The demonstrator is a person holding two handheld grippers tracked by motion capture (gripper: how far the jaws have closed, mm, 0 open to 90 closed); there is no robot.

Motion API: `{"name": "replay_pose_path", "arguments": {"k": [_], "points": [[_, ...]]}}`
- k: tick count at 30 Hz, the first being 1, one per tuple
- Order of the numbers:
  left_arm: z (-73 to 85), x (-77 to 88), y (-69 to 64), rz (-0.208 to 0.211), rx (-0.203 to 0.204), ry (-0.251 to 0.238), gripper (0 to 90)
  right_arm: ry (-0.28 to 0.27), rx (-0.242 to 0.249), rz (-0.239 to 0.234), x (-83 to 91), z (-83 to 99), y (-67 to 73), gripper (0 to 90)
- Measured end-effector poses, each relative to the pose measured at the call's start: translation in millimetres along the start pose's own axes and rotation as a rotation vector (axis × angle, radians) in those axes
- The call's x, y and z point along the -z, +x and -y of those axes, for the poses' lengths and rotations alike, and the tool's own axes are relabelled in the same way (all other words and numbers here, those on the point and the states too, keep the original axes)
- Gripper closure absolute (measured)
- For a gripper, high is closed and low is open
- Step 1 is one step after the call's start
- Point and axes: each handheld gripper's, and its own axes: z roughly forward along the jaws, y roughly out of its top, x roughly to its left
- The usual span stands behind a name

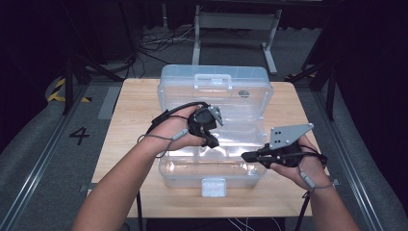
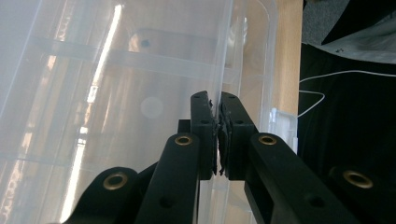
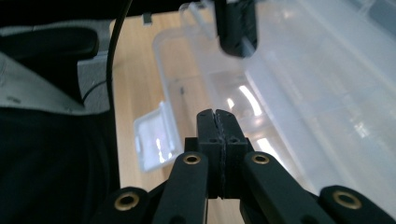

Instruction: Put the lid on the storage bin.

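Note:
A clear plastic box (image 1: pixel 192 171) stands on the wooden table (image 1: pixel 132 115), and its lid (image 1: pixel 240 103), which carries the handle (image 1: pixel 212 80), is tilted up toward the back. My left gripper (image 1: pixel 212 143) points down at the lid's front edge. In the left gripper view its jaws (image 2: pixel 217 105) are shut on that thin clear rim (image 2: pixel 217 56). My right gripper (image 1: pixel 244 156) hovers by the box's right front corner, pointing left. Its jaws (image 3: pixel 216 115) are shut with nothing between them. The white latch (image 1: pixel 213 186) hangs at the base's front.
The box takes up most of the table's middle; bare wood lies to its left and right. Behind the table are a grey metal stand (image 1: pixel 235 21) and loose cables (image 1: pixel 159 41) on the floor. A painted 4 (image 1: pixel 79 135) marks the floor at left.

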Motion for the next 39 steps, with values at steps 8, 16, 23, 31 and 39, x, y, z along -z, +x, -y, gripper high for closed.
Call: {"name": "replay_pose_path", "arguments": {"k": [8, 16, 23, 31, 39], "points": [[1.1, -0.5, -5.1, -0.03, -0.009, 0.001, 86.0, -0.14, -0.12, 0.086, 11.3, 5.0, -11.3, 90.0], [1.3, -1.5, -8.4, -0.039, -0.017, 0.01, 86.1, -0.196, -0.238, 0.157, 19.7, 14.0, -24.3, 90.0], [2.2, -2.8, -12.3, -0.054, -0.017, 0.008, 86.1, -0.248, -0.299, 0.207, 29.0, 20.2, -31.4, 90.0], [3.5, -4.8, -17.0, -0.069, -0.024, 0.014, 86.2, -0.267, -0.328, 0.23, 31.7, 24.3, -36.0, 90.0], [5.3, -8.0, -23.2, -0.079, -0.034, 0.026, 86.1, -0.276, -0.348, 0.246, 33.2, 26.6, -38.7, 90.0]]}}
